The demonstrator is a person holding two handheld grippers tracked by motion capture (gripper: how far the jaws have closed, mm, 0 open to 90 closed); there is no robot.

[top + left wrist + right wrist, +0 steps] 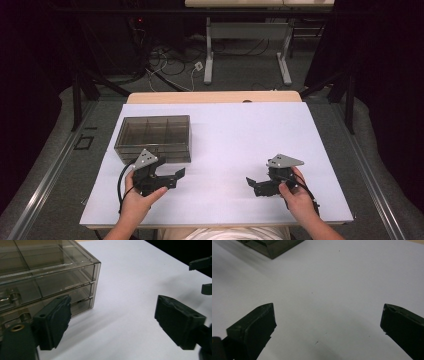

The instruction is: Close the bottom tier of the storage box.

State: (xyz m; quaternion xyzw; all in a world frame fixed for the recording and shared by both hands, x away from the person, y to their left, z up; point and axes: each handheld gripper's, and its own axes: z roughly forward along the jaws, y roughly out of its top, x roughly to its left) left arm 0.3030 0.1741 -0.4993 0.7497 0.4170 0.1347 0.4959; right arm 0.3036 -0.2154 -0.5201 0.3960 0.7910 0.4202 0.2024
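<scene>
High view: smoked clear box (153, 136) lies flat on the white sheet (240, 135), at its far left, just beyond the left gripper (172, 178). Long axis runs left-right; dividers split the top into compartments. Left gripper view shows the box (47, 277) with a latch side facing the person.

Likely rigid plastic, light, slick-walled, prone to sliding and scuffing. Best hold, I judge: pinch across a corner wall or the front edge.

Left gripper released, jaws wide, holding nothing. Right gripper (256, 187) likewise spread, well apart from the box.

Left tool (176, 177) and right tool (251, 184) gape, apparently facing inward.
</scene>
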